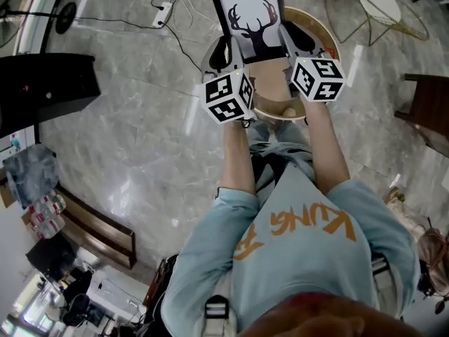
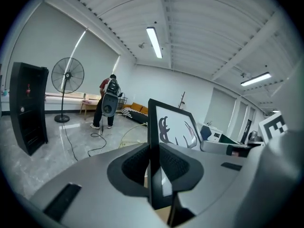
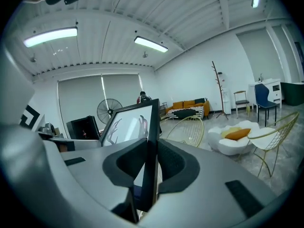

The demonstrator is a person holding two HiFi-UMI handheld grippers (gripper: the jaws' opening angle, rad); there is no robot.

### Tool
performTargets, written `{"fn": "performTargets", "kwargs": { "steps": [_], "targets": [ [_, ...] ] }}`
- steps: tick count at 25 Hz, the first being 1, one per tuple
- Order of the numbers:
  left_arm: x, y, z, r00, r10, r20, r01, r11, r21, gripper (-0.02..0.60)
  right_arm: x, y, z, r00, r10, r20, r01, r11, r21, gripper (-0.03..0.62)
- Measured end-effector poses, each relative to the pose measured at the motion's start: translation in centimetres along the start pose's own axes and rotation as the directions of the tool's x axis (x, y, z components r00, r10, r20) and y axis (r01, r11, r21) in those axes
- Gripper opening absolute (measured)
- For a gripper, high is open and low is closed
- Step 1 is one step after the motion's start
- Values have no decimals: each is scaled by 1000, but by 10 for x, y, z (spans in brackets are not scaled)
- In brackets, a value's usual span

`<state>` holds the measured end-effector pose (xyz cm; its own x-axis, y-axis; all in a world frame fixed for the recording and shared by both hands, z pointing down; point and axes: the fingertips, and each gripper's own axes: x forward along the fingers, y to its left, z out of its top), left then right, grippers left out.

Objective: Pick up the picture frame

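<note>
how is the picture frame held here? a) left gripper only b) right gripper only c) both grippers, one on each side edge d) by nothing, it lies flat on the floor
c: the left gripper and the right gripper each have their jaws shut on one side edge of the picture frame.

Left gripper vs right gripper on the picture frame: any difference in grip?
Left gripper clamps the left edge of the picture frame; right gripper clamps its right edge. In the head view the left gripper's marker cube sits lower in the picture than the right gripper's. Shared: both shut on the black border.
</note>
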<state>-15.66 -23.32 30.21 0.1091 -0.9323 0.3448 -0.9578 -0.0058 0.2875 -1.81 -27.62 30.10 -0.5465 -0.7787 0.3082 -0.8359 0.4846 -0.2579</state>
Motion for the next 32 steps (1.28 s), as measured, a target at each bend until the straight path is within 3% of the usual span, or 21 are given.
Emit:
{"fn": "performTargets", "kwargs": {
  "steps": [7,14,19,32],
  "targets": [
    [-26,-27,76,989,-48,143,37,997,74,79,-26,19,78,990,30,137,-20,997,-75,67],
    [-50,-45,134,958,-102,266,68,988,137,80,-51,38,138,962,58,266,-20,990,-141,69],
    [-58,-59,147,946,-123,299,75,983,167,80,-63,37,154,950,65,305,-19,988,-151,67],
    [-74,-66,149,939,-152,309,93,976,197,80,-83,45,157,942,58,332,2,984,-179,69]
  ]
}}
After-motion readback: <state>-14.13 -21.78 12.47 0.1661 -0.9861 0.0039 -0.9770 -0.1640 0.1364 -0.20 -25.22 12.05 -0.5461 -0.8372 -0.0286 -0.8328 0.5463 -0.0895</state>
